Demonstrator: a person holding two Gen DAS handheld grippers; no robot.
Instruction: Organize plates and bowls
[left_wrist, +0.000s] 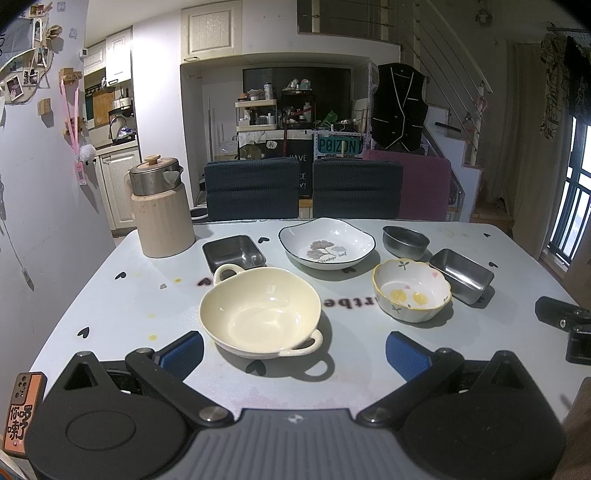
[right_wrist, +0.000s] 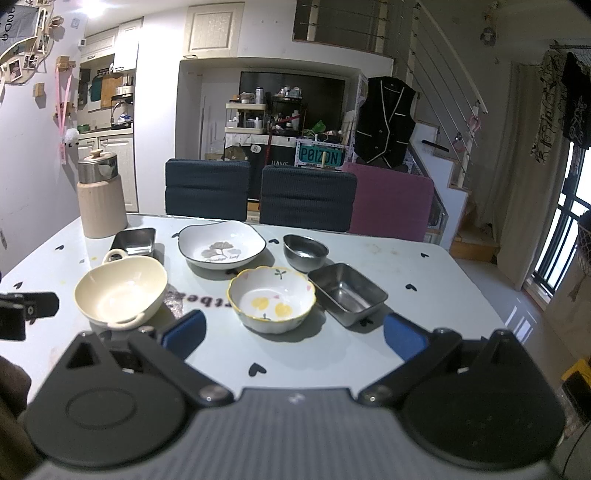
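As both wrist views show, six vessels stand apart from one another on the pale bench (left_wrist: 110, 295), none stacked. Nearest the left gripper (left_wrist: 295, 349), whose blue-padded jaws stand wide with nothing between them, sits a glossy cream bowl (left_wrist: 260, 312) with two loop handles. Behind it lie a shallow square steel dish (left_wrist: 233, 253) and a white squarish plate (left_wrist: 327, 242), dark-rimmed, printed with a grey leaf. To the right are a scalloped, yellow-rimmed ceramic bowl (left_wrist: 412, 290) bearing yellow fruit motifs, a rectangular steel tin (left_wrist: 461, 275) and a round steel bowl (left_wrist: 405, 240). The right gripper (right_wrist: 293, 332), likewise wide and empty, faces the scalloped bowl. A beige ribbed kettle (left_wrist: 162, 208) with steel top stands at the far left corner. Only the left view shows an orange phone (left_wrist: 22, 410) at its lower edge.
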